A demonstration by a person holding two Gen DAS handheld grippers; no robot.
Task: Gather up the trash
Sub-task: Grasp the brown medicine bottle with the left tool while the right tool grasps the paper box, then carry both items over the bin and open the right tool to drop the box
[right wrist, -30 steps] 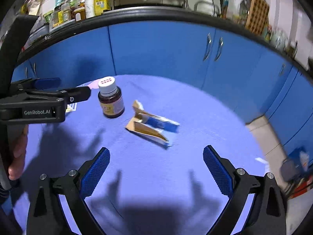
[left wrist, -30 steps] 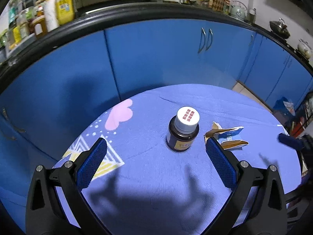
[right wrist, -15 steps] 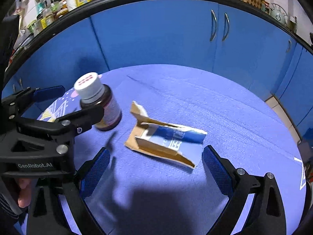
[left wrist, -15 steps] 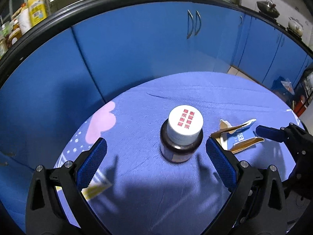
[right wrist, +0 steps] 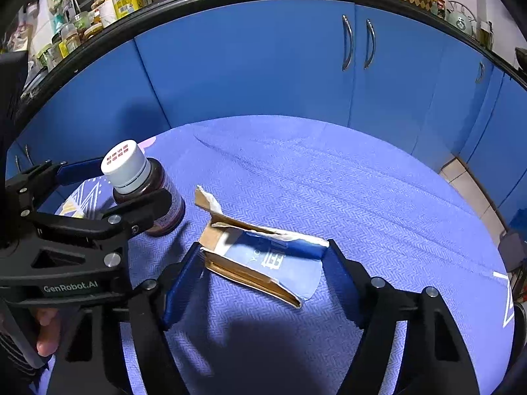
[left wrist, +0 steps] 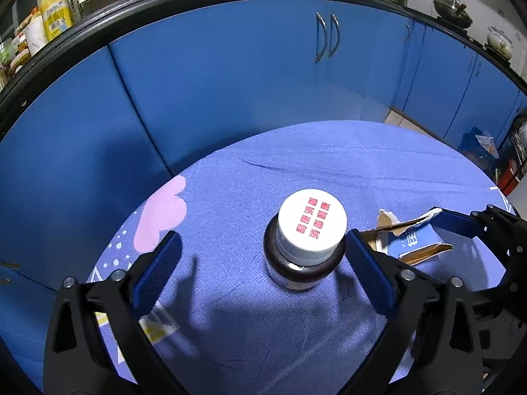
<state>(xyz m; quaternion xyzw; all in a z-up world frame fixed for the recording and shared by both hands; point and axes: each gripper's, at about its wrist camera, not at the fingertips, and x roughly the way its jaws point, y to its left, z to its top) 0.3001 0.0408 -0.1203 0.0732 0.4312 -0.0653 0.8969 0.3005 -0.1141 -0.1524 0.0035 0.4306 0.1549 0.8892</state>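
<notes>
Left gripper [left wrist: 263,263] sits over the brown bottle [left wrist: 304,256] with the white cap; jaws have just been closing but are still apart, the bottle between them, off-centre: the right pad [left wrist: 369,276] is just beside or touching the bottle's shoulder, can't tell which, and the left pad [left wrist: 158,270] is well clear. Bottle stands upright on the blue tablecloth [left wrist: 296,171], near the pink cloud print [left wrist: 163,217]. Right gripper [right wrist: 263,270] straddles the torn blue-and-brown carton [right wrist: 260,256], which lies flat on the cloth just right of the bottle; its jaws have also just been closing, and both blue pads now sit right at the carton's two ends. Contact looks likely, but firm clamping can't be confirmed from these views. In the right wrist view the left gripper's black finger [right wrist: 138,210] crosses in front of the bottle, and a person's fingers [right wrist: 46,332] show on its handle at lower left. Blue cabinet doors [right wrist: 263,65] behind the table, jars and bottles [right wrist: 98,10] on the counter above.
</notes>
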